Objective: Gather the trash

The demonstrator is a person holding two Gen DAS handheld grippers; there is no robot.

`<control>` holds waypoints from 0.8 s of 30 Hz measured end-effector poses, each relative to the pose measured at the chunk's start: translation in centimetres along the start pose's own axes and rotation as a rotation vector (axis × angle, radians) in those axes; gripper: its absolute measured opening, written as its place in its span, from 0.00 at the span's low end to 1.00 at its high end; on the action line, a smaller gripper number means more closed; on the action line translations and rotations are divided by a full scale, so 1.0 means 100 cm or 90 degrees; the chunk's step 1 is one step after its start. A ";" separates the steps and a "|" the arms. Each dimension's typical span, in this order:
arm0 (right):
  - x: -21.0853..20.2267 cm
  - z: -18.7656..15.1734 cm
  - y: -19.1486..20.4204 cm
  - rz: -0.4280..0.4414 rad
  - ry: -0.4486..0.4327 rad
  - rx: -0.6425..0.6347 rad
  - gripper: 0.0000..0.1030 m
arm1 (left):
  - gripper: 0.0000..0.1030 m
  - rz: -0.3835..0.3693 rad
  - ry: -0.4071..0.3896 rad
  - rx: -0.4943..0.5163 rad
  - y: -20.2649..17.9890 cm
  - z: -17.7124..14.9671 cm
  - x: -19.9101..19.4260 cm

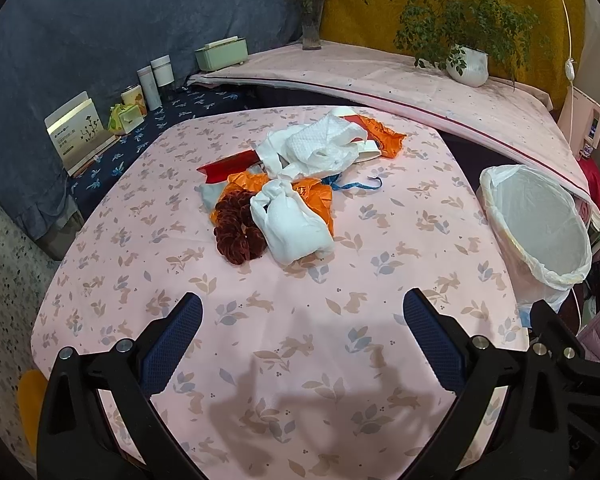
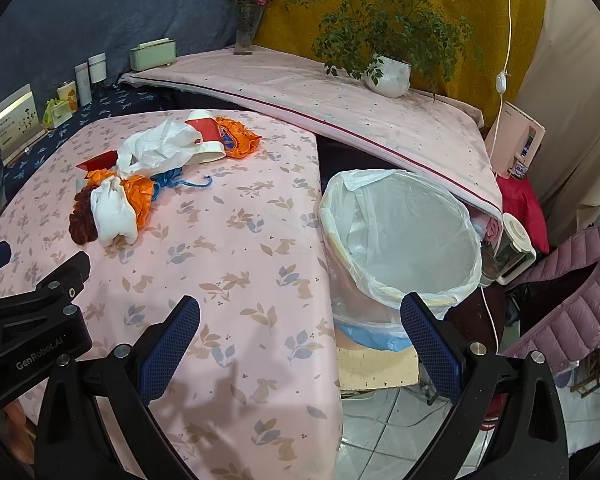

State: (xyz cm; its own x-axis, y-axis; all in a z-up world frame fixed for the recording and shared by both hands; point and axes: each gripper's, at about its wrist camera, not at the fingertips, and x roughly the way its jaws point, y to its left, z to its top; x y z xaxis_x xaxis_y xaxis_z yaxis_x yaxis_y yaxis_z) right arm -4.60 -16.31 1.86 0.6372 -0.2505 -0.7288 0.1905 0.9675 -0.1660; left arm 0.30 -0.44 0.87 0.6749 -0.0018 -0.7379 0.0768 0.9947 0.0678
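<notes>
Pink-clothed counter (image 1: 260,320): trash pile (image 1: 292,184) entire at centre, uncollected. Lined bin (image 2: 400,236) beside counter, apparently empty. Left tongs (image 1: 302,328), right tongs (image 2: 300,332): spread wide, holding nothing.

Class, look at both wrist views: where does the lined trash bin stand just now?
The lined trash bin stands off the table's right edge, below the pink shelf holding the potted plant; it appears far right in the left view.

The left gripper (image 1: 302,316) hangs in the air with its two blue-padded fingers (image 1: 172,344) spread wide and nothing between them. The right gripper (image 2: 300,320) is the same, wide apart and empty, just beside the left one.
</notes>
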 end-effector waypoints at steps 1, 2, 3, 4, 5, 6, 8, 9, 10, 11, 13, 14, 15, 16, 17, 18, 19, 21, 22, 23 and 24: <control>0.000 0.001 0.000 0.000 0.000 0.001 0.93 | 0.93 -0.001 0.000 -0.001 0.000 -0.001 0.000; 0.000 0.000 0.000 0.000 0.000 0.001 0.93 | 0.93 -0.001 -0.001 -0.001 0.000 -0.001 0.000; 0.000 0.000 0.000 0.000 0.000 0.000 0.93 | 0.93 0.000 -0.001 -0.001 0.000 -0.001 0.000; 0.000 0.001 -0.001 0.000 0.001 0.000 0.93 | 0.93 0.000 -0.001 -0.001 0.000 -0.001 0.000; 0.000 0.001 0.000 0.000 0.001 0.000 0.93 | 0.93 0.000 -0.001 -0.001 0.000 -0.001 0.000; 0.000 0.001 -0.001 0.000 0.001 0.001 0.93 | 0.93 0.001 -0.003 -0.001 0.000 -0.001 0.000; 0.000 0.001 -0.001 0.001 0.001 0.002 0.93 | 0.93 0.004 -0.007 0.002 -0.002 -0.001 -0.001; 0.000 0.001 -0.001 0.001 0.002 0.002 0.93 | 0.93 0.005 -0.011 0.004 -0.003 -0.001 -0.002; 0.000 0.000 -0.001 0.001 0.001 0.003 0.93 | 0.93 0.006 -0.012 0.005 -0.004 -0.001 -0.002; 0.000 0.000 -0.001 0.001 0.001 0.002 0.93 | 0.93 0.006 -0.011 0.006 -0.004 -0.001 -0.002; 0.000 0.001 -0.001 0.000 0.001 0.002 0.93 | 0.93 0.007 -0.012 0.004 -0.004 -0.001 -0.002; -0.001 0.001 -0.001 0.000 0.000 0.003 0.93 | 0.93 0.006 -0.012 0.004 -0.004 -0.001 -0.002; -0.001 0.001 -0.001 -0.001 -0.001 0.004 0.93 | 0.93 0.005 -0.011 0.003 -0.004 -0.002 -0.002; -0.002 0.001 -0.001 -0.001 -0.003 0.007 0.93 | 0.93 0.005 -0.012 0.001 -0.004 -0.002 -0.003; -0.002 0.001 -0.002 -0.002 -0.006 0.010 0.93 | 0.93 0.005 -0.012 0.001 -0.004 -0.002 -0.003; -0.003 0.002 -0.003 -0.003 -0.008 0.012 0.93 | 0.93 0.004 -0.014 0.000 -0.003 -0.002 -0.003; -0.003 0.002 -0.005 -0.003 -0.009 0.015 0.93 | 0.93 0.004 -0.015 -0.001 -0.003 -0.002 -0.004; -0.004 0.003 -0.007 -0.002 -0.011 0.019 0.93 | 0.93 0.004 -0.019 -0.005 -0.001 -0.002 -0.005; -0.004 0.003 -0.008 -0.004 -0.012 0.021 0.93 | 0.93 0.004 -0.021 -0.006 -0.001 -0.002 -0.005; -0.005 0.003 -0.007 -0.006 -0.012 0.022 0.93 | 0.93 0.004 -0.022 -0.008 0.000 -0.001 -0.006; -0.006 0.004 -0.007 -0.008 -0.013 0.022 0.93 | 0.93 0.003 -0.023 -0.010 0.001 -0.001 -0.007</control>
State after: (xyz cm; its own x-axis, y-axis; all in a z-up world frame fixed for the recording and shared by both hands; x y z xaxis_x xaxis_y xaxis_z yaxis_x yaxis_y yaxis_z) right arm -4.81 -16.88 2.66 0.6496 -0.2636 -0.7131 0.2241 0.9627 -0.1517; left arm -0.20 -0.30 1.29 0.7016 0.0001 -0.7125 0.0621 0.9962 0.0613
